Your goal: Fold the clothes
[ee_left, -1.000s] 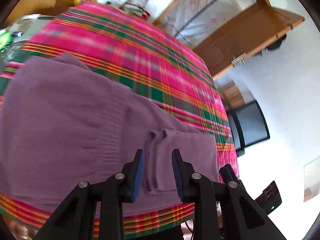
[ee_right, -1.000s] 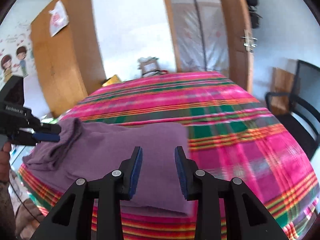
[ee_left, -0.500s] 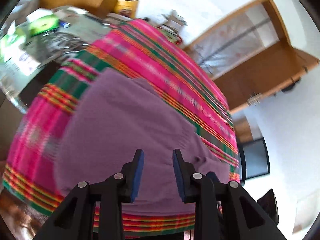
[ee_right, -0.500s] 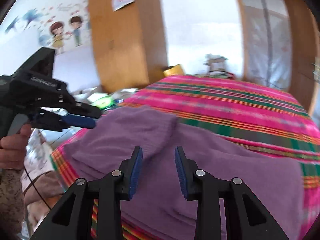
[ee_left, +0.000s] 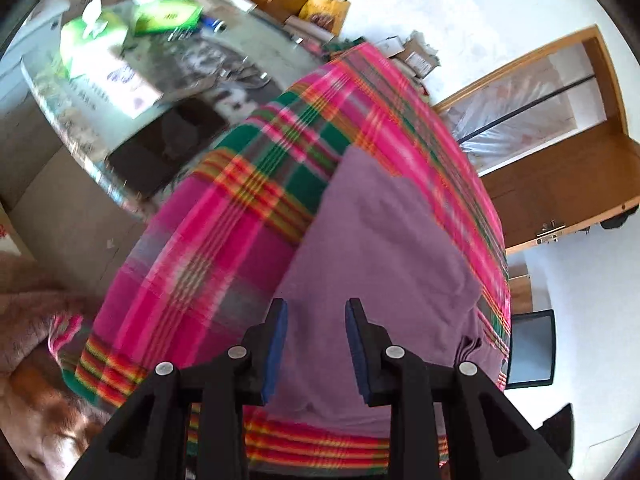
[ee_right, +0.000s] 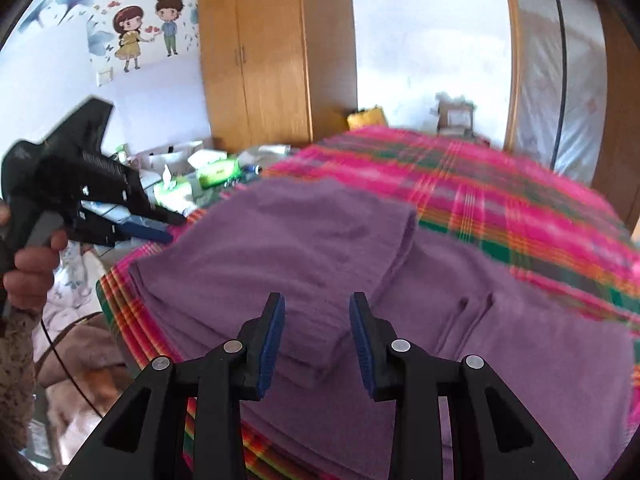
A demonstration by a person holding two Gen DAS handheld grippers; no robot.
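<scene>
A purple sweater (ee_left: 384,264) lies flat on the bed's pink plaid blanket (ee_left: 208,248), near the front edge. In the right wrist view one part of the sweater (ee_right: 304,240) is folded over onto the rest. My left gripper (ee_left: 316,308) hovers open over the sweater's left edge, nothing between its blue pads. The right gripper (ee_right: 317,300) is open above the folded part, also holding nothing. The right wrist view shows the left gripper (ee_right: 160,230) from the side, held by a hand (ee_right: 32,268) beyond the bed's left corner.
A cluttered glass side table (ee_left: 80,136) with green tissue packs (ee_left: 168,16) stands left of the bed. A wooden wardrobe (ee_right: 272,60) and a door (ee_left: 568,184) are behind. A black chair (ee_left: 532,344) is at the right. Fuzzy brown bedding (ee_left: 28,320) lies low at the left.
Both grippers have swung left across the sweater. The left one has left the sleeve cuff and now sits over the sweater's left edge, with the side table in view. Both stay open.
</scene>
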